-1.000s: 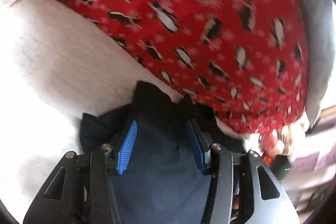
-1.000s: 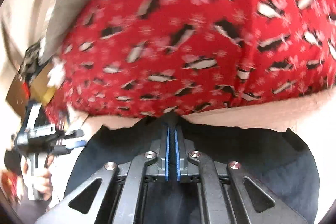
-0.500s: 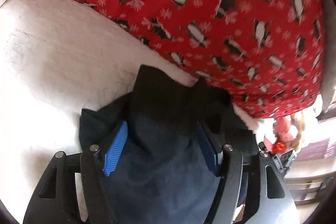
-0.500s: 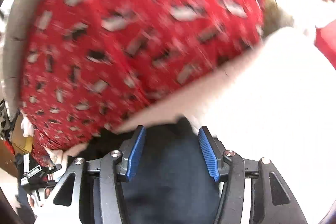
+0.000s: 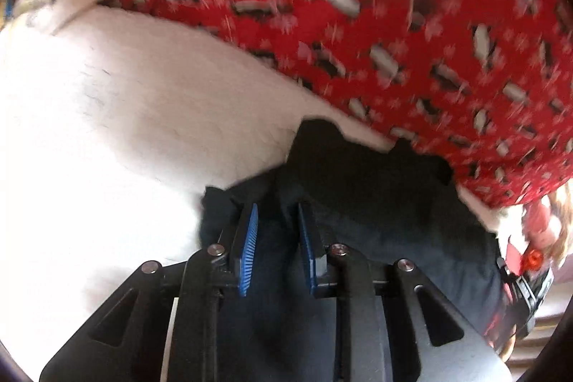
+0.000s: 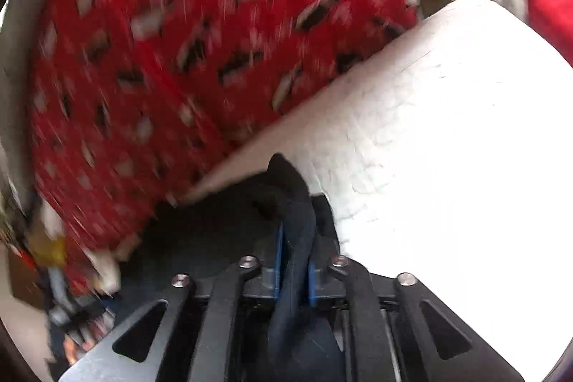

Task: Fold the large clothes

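Observation:
A dark navy garment [image 5: 376, 188] lies on white bedding [image 5: 125, 113], its far edge against a red penguin-print blanket [image 5: 358, 24]. My left gripper [image 5: 277, 208] points down at it. Its jaws are closing with the cloth between them, and the left pad's ridged blue face still shows bare. In the right wrist view, a thick fold of the same garment [image 6: 286, 181] bulges up between the pads of my right gripper [image 6: 295, 231]. Those jaws are closing and pinch the fold.
The red blanket [image 6: 179, 59] fills the far side of both views, blurred in the right one. White bedding [image 6: 447, 131] spreads to the right of the right gripper. A black device with a red-orange part [image 5: 526, 274] shows at the left view's lower right edge.
Both pairs of jaws opened wide and then narrowed on the dark garment. The right gripper swung sideways along the garment's edge, so white bedding now fills its right side. The left gripper only tilted.

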`<action>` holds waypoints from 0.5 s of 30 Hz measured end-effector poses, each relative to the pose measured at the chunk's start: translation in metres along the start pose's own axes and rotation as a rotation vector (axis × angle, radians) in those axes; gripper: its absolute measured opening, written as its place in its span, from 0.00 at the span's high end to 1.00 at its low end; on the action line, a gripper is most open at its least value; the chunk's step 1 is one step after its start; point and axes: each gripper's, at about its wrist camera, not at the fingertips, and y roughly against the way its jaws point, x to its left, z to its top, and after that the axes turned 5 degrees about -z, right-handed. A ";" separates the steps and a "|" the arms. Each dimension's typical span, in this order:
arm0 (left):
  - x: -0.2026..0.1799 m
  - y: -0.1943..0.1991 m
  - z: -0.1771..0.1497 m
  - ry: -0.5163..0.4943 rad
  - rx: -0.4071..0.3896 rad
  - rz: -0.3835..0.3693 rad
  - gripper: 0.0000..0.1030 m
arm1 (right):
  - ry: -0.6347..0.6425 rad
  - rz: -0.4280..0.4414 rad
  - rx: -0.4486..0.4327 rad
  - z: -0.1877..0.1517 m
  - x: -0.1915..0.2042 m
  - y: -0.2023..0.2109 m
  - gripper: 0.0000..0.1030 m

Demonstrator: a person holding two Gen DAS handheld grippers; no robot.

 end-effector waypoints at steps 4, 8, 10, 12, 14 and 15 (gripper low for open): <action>-0.010 0.033 -0.001 -0.007 -0.070 -0.131 0.78 | 0.030 0.027 -0.077 0.004 0.006 0.024 0.46; -0.030 0.023 -0.012 -0.067 -0.020 -0.150 0.71 | 0.027 -0.013 0.001 0.004 0.007 0.006 0.44; -0.040 0.008 -0.021 -0.121 -0.009 -0.053 0.71 | 0.102 -0.008 0.044 -0.003 0.015 -0.006 0.93; -0.037 -0.017 -0.032 -0.156 0.031 0.039 0.71 | 0.168 -0.034 -0.034 -0.006 0.016 0.000 0.95; -0.028 -0.026 -0.037 -0.127 0.041 0.033 0.75 | 0.123 -0.063 0.023 -0.002 -0.002 -0.011 0.95; -0.024 -0.021 -0.036 -0.107 0.029 0.013 0.75 | 0.109 -0.057 0.065 -0.003 -0.005 -0.019 0.94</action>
